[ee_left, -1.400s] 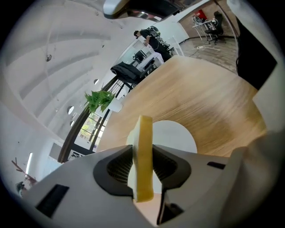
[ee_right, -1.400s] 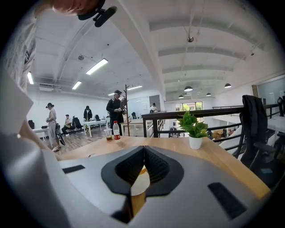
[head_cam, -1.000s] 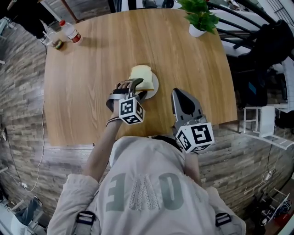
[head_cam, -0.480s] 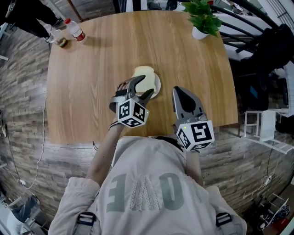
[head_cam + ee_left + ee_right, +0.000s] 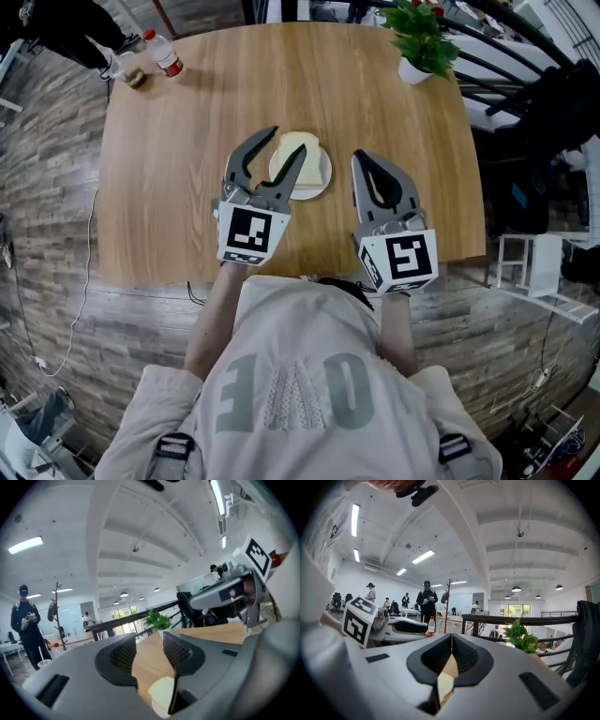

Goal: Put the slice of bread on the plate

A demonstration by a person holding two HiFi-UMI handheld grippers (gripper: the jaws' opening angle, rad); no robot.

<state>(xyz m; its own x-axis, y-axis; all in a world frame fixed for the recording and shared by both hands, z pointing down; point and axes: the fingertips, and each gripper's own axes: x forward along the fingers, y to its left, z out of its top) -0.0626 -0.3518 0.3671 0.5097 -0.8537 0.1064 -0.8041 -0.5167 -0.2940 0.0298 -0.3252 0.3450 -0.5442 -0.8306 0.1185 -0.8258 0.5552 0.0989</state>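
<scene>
Far left corner of the wooden table (image 5: pixel 159 187): a red-capped bottle (image 5: pixel 167 54) stood upright, well apart from everything else on the top. Moving right, you held the left gripper (image 5: pixel 287 141) over the middle of the table, pointing toward the far edge. Its jaws were apart and closing, with only bare table wood showing between the pads in the left gripper view and nothing gripped. In that view the slice of bread (image 5: pixel 305 155) sat below and beyond the jaws, clear of both pads. In the head view the gripper's right finger overlapped the left edge of the white plate (image 5: pixel 305 194). The slice lay flat on that plate at mid-table, set toward the plate's far side, so the near rim stayed bare. Just right of the plate you held the right gripper (image 5: pixel 360 156), also pointing to the far edge. Its jaws were narrowed to tip contact, and the right gripper view showed the tips meeting with nothing between them. It was near the plate, but whether it was level with or above it could not be judged from the head view. Far right corner of the table: a small potted plant (image 5: pixel 422 42) in a white pot, well apart from the plate.
</scene>
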